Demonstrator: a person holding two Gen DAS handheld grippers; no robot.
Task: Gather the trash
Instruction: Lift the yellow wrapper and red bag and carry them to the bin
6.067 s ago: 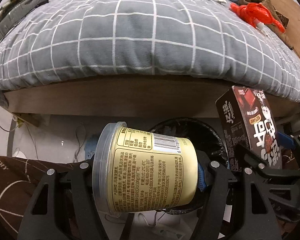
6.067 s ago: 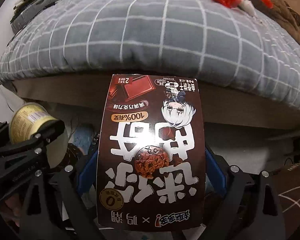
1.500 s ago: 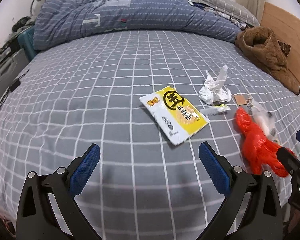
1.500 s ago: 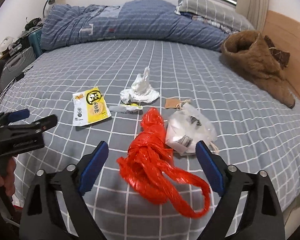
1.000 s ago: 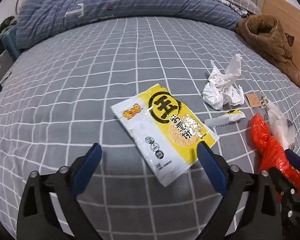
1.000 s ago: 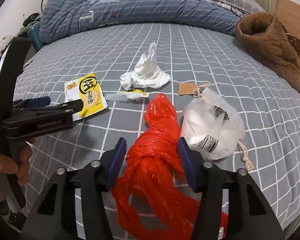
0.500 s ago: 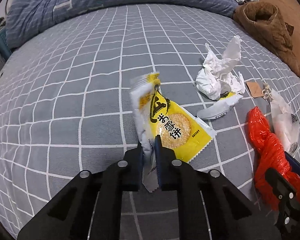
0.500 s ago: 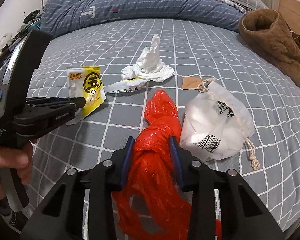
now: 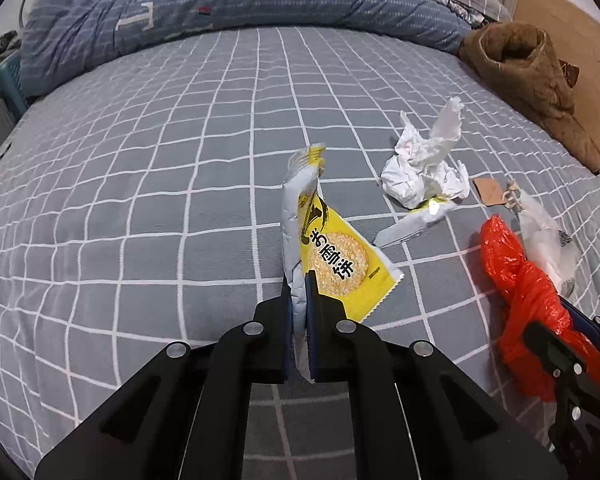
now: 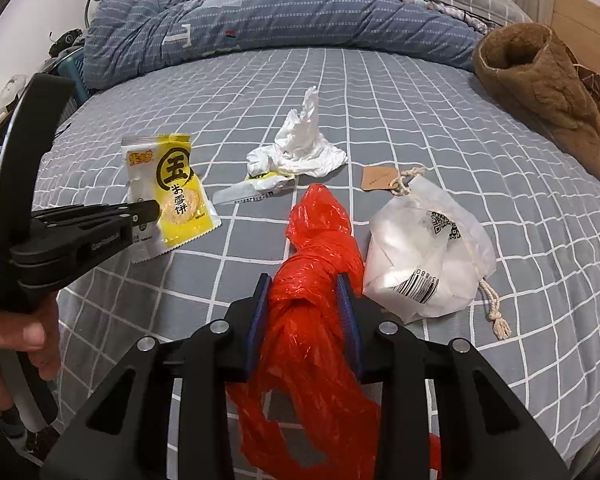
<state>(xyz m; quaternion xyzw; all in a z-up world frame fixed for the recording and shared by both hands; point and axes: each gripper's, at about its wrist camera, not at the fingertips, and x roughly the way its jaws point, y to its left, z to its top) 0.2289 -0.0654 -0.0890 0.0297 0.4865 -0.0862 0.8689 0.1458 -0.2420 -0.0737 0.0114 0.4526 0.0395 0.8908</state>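
My left gripper (image 9: 299, 284) is shut on the edge of a yellow and white snack wrapper (image 9: 332, 256), which stands folded up from the grey checked bedspread (image 9: 140, 200). The wrapper (image 10: 176, 192) and the left gripper (image 10: 150, 212) also show in the right wrist view. My right gripper (image 10: 303, 288) is shut on a crumpled red plastic bag (image 10: 316, 264), also seen at the right in the left wrist view (image 9: 516, 276). A crumpled white tissue (image 10: 300, 144), a small torn sachet (image 10: 252, 190) and a white drawstring bag (image 10: 424, 248) lie on the bed nearby.
A brown paper tag (image 10: 380, 178) lies by the drawstring bag. A brown fleece garment (image 10: 548, 80) lies at the right edge of the bed. A rumpled blue striped duvet (image 10: 280, 12) and pillows lie at the far end. A person's hand (image 10: 16, 344) holds the left gripper.
Since a second ago both grippers have closed: the left on the snack wrapper, folding it upright, and the right on the red bag. Earlier they held a cup and a box.
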